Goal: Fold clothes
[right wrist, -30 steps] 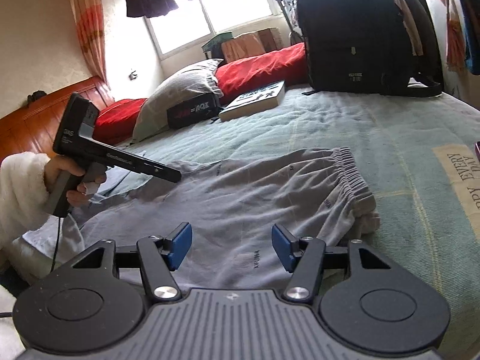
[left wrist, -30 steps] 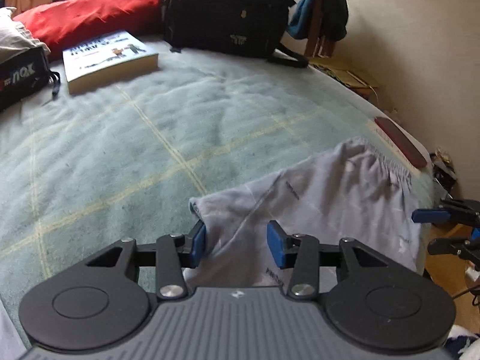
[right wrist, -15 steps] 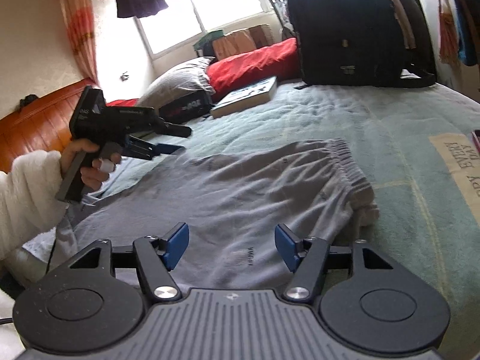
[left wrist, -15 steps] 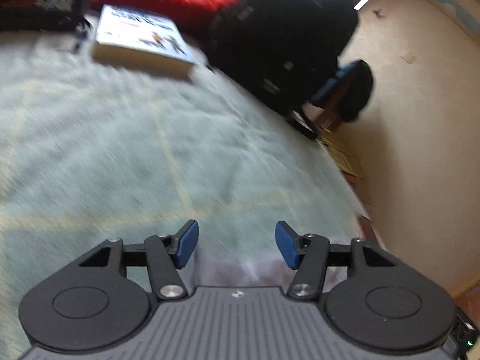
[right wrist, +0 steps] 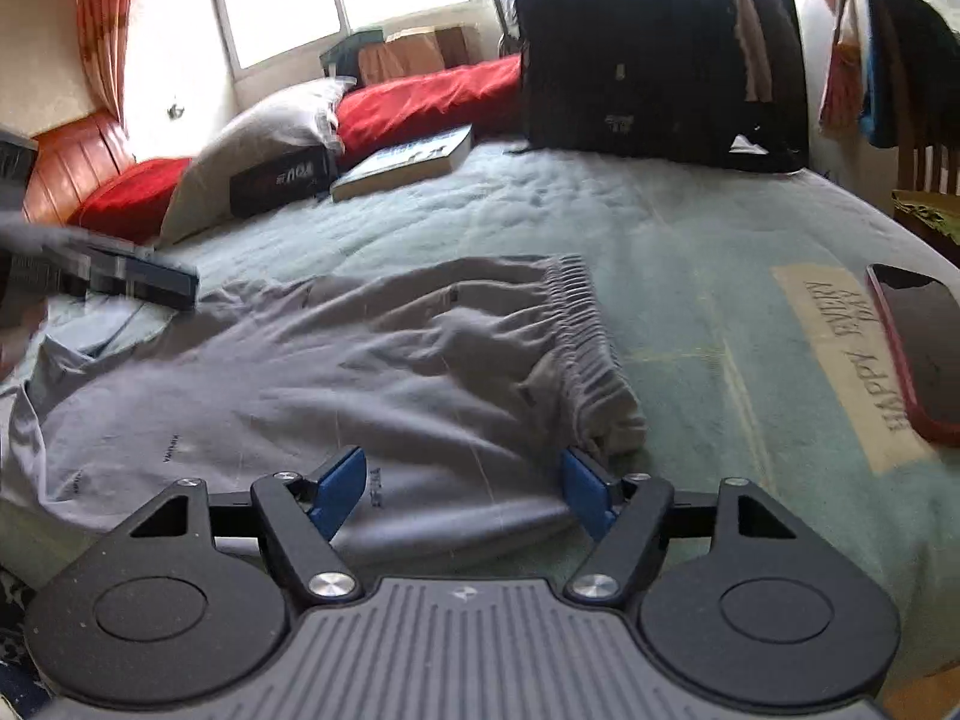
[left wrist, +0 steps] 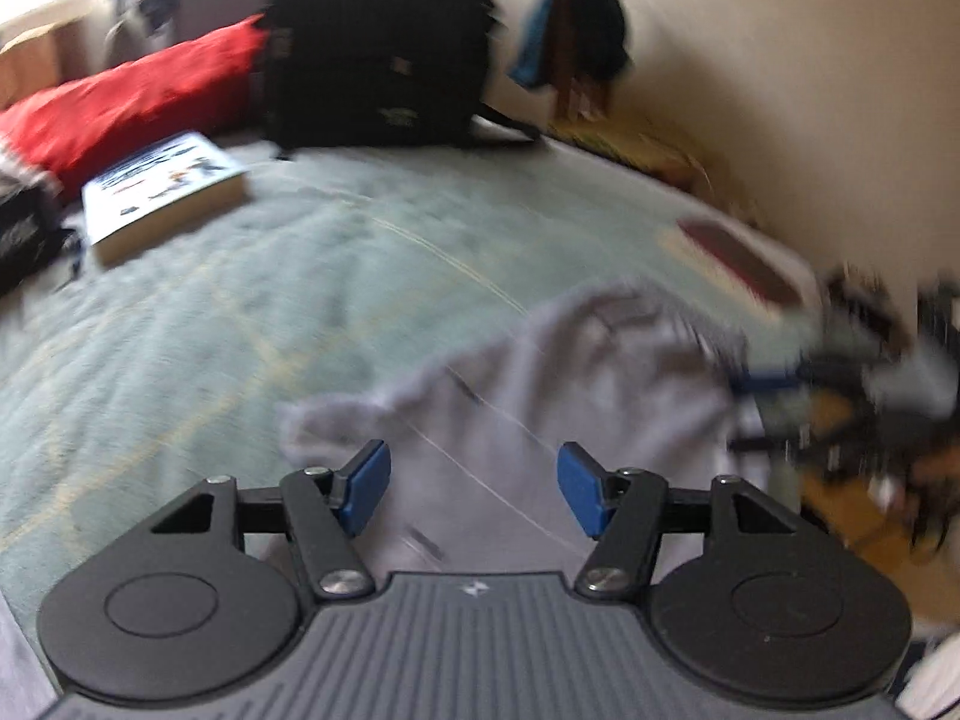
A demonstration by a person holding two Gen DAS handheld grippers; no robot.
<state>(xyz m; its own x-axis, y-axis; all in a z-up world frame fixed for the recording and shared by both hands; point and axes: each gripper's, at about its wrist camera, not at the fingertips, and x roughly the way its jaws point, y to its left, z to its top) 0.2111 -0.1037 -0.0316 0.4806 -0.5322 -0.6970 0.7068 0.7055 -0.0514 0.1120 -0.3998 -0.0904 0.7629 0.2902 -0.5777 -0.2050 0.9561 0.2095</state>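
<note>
Left gripper (left wrist: 471, 495) held with blue fingers spread wide, gripping nothing, above grey shorts (left wrist: 558, 396) at lower centre. Right gripper (right wrist: 465, 492) likewise spread and empty over the grey shorts (right wrist: 336, 378), elastic waistband toward centre right. Spread on green bedspread (right wrist: 690, 240); book (right wrist: 405, 162) and black backpack (right wrist: 654, 48) farther up.

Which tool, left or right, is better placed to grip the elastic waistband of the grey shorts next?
Probably the right tool: it is open, and the gathered waistband of the grey shorts lies just ahead of its right finger. The left tool, also open, faces the hem end, far from it.
</note>
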